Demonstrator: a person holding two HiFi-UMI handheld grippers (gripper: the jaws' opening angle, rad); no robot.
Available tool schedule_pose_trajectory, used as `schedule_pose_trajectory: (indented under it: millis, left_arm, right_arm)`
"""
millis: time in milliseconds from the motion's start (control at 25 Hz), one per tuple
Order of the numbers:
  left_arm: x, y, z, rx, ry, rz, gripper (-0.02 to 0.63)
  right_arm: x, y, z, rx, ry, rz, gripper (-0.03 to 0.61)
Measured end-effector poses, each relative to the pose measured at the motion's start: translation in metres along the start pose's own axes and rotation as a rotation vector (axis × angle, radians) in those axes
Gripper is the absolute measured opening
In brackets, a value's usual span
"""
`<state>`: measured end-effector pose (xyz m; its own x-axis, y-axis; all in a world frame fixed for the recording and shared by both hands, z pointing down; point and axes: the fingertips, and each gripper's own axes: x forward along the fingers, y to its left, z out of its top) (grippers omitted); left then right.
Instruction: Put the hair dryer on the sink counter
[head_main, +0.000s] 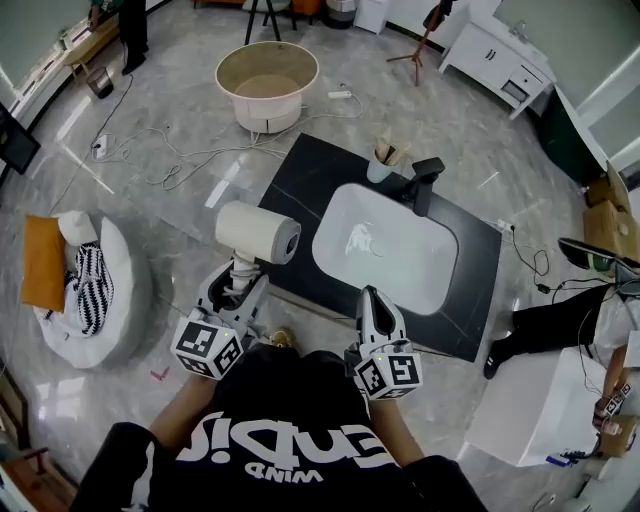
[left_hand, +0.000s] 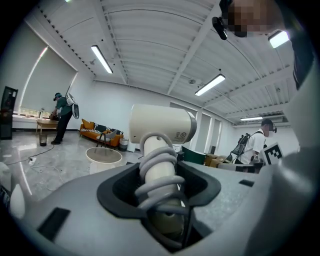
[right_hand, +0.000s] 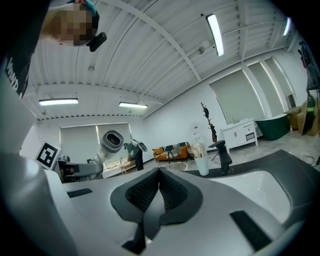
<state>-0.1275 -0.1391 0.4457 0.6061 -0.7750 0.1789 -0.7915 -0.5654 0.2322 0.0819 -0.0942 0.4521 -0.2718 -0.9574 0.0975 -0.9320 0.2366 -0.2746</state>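
The sink counter (head_main: 300, 190) has its left edge under the gripped hair dryer (head_main: 258, 232).

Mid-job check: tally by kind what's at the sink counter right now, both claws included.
hair dryer: 1, gripped in the left claw
faucet: 1
cup: 1
basin: 1
claws: 2, the right claw shut and empty
Total: 6

The black shirt (head_main: 290, 445) carries white lettering, upside down in the head view. The small word "WIND" can be read; the large word beside it cannot be made out for sure. The hair dryer (left_hand: 160, 125) has small grey print on its barrel, too small to read. The square markers (head_main: 208, 347) show black-and-white code patterns only.
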Motion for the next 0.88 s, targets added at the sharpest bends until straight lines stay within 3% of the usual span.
schedule_pose_trajectory:
  millis: [400,880]
  left_arm:
    - [0.037,0.013,0.009,0.004,0.017,-0.027,0.225]
    - [0.080,0.025,0.000,-0.016,0.082,0.016,0.225]
  right_arm:
    - [0.029,-0.010,0.006,-0.012,0.008,-0.014,0.023]
    - [0.055,-0.032,0.019,-0.022,0.021,0.015,0.023]
